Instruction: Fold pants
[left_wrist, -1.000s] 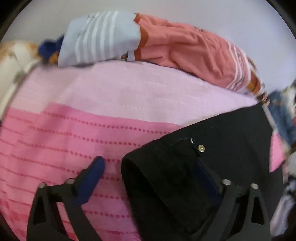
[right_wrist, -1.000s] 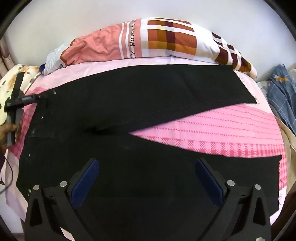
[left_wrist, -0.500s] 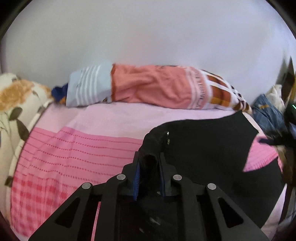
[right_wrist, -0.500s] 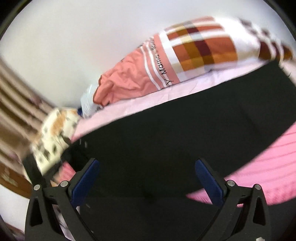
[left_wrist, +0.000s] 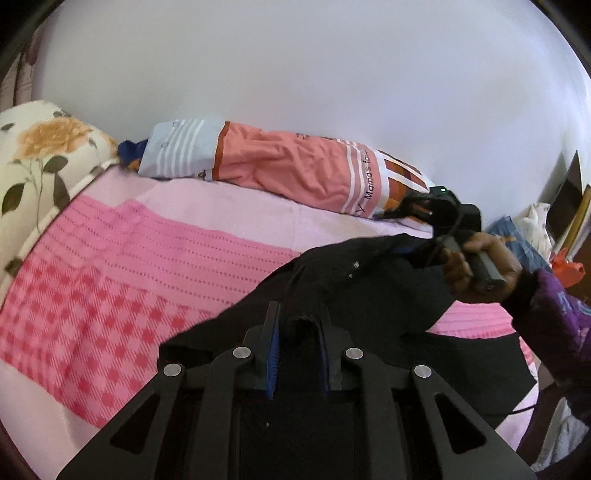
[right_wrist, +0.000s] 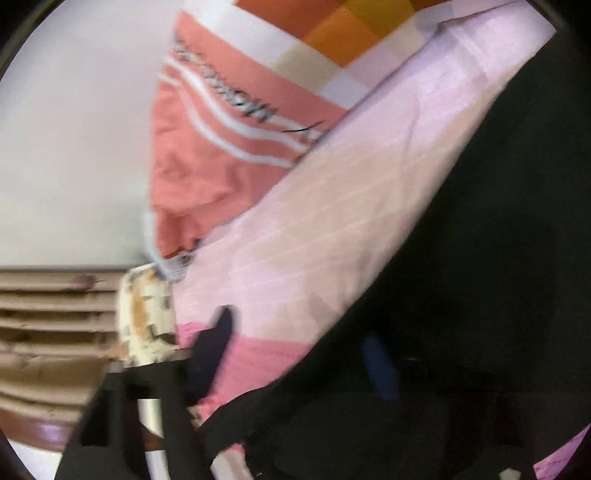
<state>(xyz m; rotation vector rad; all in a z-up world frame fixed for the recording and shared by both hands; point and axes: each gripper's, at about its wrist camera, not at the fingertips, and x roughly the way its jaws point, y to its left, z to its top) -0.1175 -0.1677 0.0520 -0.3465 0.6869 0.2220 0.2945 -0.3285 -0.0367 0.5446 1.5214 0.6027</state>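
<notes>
Nearest in the left wrist view, the left tongs (left_wrist: 297, 332) are clenched on a bunched fold of the black pants (left_wrist: 369, 295). The pants lie on the pink bed cover (left_wrist: 129, 266), lifted at this end, their length running rightward past the right tongs (left_wrist: 417, 236), whose grip I cannot tell; their own view is blurred. Behind, a salmon pillow (left_wrist: 295, 170) lies against the wall (left_wrist: 295, 74).

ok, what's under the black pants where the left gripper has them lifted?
Pink checked bedspread shows beside the black pants pinched by the left gripper. Directly beneath, the draped cloth hides everything.
</notes>
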